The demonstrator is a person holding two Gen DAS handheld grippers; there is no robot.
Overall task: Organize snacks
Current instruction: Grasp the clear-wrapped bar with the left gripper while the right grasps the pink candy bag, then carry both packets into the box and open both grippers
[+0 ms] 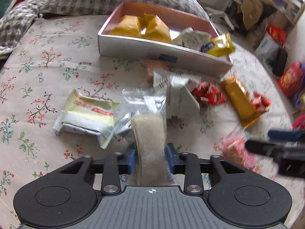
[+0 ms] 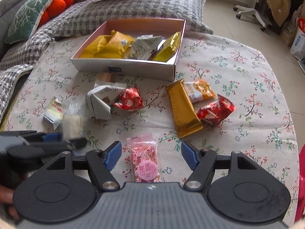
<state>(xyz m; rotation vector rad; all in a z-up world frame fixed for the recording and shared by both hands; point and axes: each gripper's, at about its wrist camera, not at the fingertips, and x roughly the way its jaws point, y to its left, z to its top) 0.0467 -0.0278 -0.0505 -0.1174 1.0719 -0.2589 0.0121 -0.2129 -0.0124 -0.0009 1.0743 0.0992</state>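
Both wrist cameras look steeply down from close above the floral-print cloth (image 1: 57,57). They share the open white cardboard box (image 1: 152,51) of snacks and the long gold foil bar (image 2: 184,108).

Worktop draped in a cream floral cloth (image 2: 238,80). Behind it, a sofa under a grey checked quilt (image 2: 118,13), with a green cushion with a white branch print (image 2: 32,11) and orange round cushions (image 2: 61,3) at its left end. Floor of pale tiles (image 2: 225,13). Far right: a white swivel chair on castors (image 2: 253,9) with a tan coat (image 2: 276,2) slung over it. Even daylight, soft shadows.
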